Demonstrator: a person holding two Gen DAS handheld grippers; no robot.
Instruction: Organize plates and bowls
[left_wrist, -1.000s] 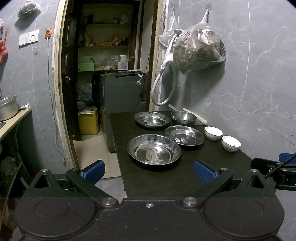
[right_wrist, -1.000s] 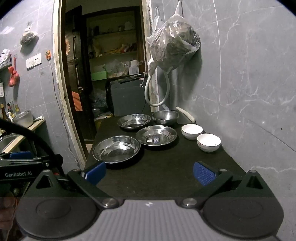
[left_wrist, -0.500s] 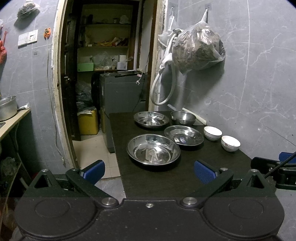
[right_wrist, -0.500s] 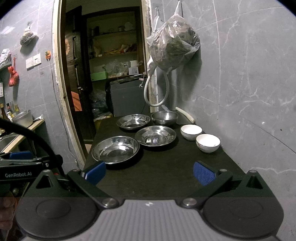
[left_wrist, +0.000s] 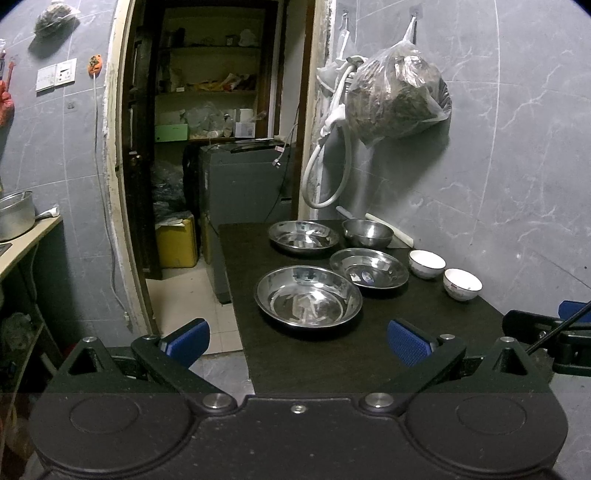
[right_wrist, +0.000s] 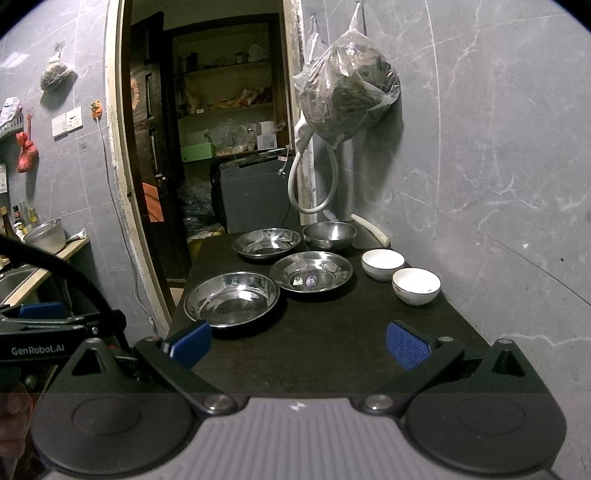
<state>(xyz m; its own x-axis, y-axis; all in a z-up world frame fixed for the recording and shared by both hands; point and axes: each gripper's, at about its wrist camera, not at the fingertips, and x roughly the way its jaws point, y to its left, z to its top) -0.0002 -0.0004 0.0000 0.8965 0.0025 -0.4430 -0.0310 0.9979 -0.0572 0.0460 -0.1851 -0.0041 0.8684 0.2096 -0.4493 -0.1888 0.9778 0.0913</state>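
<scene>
**Dishes spread on the table, both grippers empty**

The dark table carries everything. The big steel plate sits nearest; at its 1 o'clock lies a mid plate, at 12 a far plate. A steel bowl stands at the mid plate's 12. Two white bowls sit at 3. The left gripper and right gripper hang spread wide, grasping nothing.
</scene>
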